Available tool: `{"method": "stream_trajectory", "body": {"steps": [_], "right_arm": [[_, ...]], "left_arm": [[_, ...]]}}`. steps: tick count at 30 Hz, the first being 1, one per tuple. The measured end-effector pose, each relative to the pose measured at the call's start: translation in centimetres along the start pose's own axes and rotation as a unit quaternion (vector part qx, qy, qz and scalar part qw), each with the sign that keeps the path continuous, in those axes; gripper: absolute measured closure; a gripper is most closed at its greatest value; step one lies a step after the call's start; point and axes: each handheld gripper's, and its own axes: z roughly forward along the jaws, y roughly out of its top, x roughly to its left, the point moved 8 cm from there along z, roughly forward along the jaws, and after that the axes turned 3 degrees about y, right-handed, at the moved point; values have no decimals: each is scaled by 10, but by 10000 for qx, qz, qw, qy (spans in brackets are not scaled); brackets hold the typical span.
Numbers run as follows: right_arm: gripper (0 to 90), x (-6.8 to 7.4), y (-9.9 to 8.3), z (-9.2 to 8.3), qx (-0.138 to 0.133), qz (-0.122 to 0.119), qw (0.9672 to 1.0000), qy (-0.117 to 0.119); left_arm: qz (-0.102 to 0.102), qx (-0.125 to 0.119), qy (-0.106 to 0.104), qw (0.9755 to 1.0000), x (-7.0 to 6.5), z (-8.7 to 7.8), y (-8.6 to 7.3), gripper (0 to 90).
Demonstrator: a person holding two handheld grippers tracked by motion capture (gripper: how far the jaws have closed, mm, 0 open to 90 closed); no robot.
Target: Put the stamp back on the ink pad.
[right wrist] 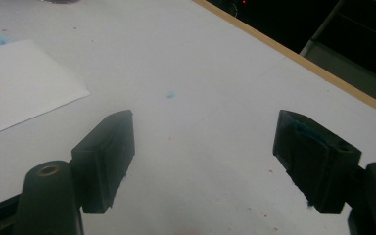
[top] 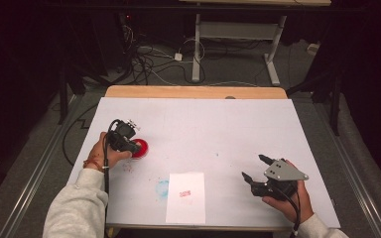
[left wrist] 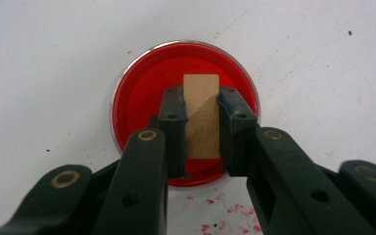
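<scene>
Near the left edge of the table (top: 228, 124), my left gripper (left wrist: 200, 105) has its fingers (left wrist: 172, 122) clamped on a small wooden stamp block (left wrist: 201, 115), one finger on each side. The block stands over a round red ink pad (top: 140, 148); contact with the ink cannot be judged. Red specks mark the table just beside the pad. Near the front right corner, my right gripper (top: 254, 169) hangs over bare table, fingers (right wrist: 108, 156) spread wide, nothing between them. A white sheet of paper (top: 186, 197) bearing a red print lies at the front edge, between both hands.
</scene>
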Motion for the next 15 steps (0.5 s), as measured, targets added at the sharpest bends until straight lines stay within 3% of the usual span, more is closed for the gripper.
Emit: {"method": "stream_trajectory", "body": {"steps": [7, 15], "right_arm": [[239, 2, 1, 1, 3, -18, 10000, 16], [239, 3, 0, 2, 35, 0, 10000, 57]], "left_arm": [[-164, -59, -149, 9997, 1, 4, -2, 729], [-161, -24, -127, 9998, 1, 5, -1, 726]]}}
